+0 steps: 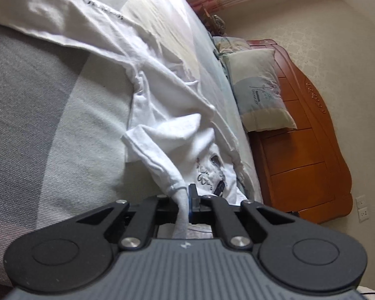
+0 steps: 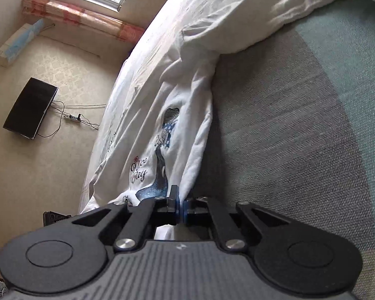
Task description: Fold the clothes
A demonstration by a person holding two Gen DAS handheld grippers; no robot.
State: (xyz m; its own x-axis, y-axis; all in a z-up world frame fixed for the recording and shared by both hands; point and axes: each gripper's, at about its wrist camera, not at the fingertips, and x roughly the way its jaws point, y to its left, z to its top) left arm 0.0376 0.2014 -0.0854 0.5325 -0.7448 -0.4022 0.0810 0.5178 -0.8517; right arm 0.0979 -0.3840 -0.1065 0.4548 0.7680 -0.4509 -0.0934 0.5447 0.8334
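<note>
A white T-shirt (image 1: pixel 177 125) with a dark blue whale print (image 1: pixel 212 172) lies crumpled on the bed. My left gripper (image 1: pixel 187 197) is shut on a hemmed edge of it, perhaps a sleeve. That strip rises off the bed into the jaws. The right wrist view has the same T-shirt (image 2: pixel 187 115) running away from me, its print (image 2: pixel 157 160) facing up. My right gripper (image 2: pixel 180 200) is shut on the near edge of the shirt beside the print, and white cloth shows under the fingers.
A second white garment (image 1: pixel 62 12) with black lettering lies farther up the grey-and-green bedspread (image 1: pixel 25 125). A pillow (image 1: pixel 260 87) leans on the wooden headboard (image 1: pixel 300 150). A black screen (image 2: pixel 30 107) and cables hang on the wall beyond the bed's edge.
</note>
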